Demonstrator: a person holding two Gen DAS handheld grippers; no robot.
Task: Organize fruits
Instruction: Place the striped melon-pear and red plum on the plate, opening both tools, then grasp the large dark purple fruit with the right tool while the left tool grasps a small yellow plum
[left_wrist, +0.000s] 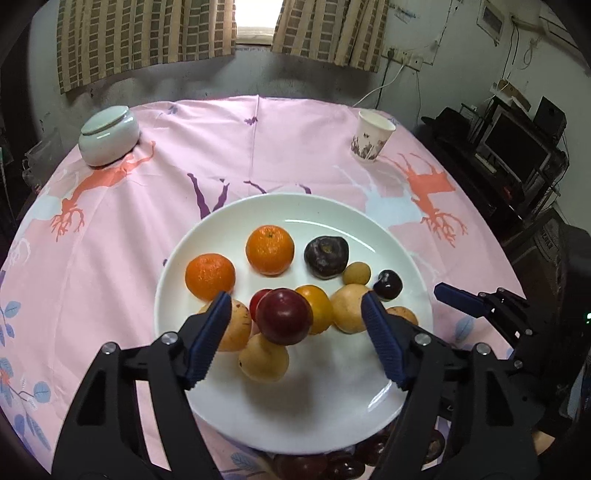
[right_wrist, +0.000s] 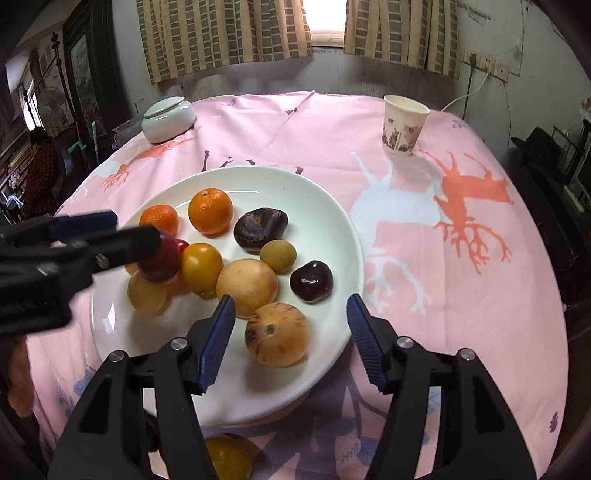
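Red plum (left_wrist: 283, 316) between open claw (left_wrist: 295, 314)

table (left_wrist: 295, 147): pink cloth | plate (left_wrist: 207, 236) | jar (left_wrist: 109, 134) | cup (left_wrist: 373, 136)

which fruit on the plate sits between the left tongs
The dark red plum, between the left tongs, which stand open without touching it. It is the only deep red, glossy fruit there; its neighbours are tan or yellow-orange.

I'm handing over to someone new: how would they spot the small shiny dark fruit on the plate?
Find the white plate on the pink tablecloth. On the side nearest the paper cup, close to the rim, sits the small dark fruit. It is glossy and almost black, smaller and shinier than the dull, wrinkled dark fruit behind it.
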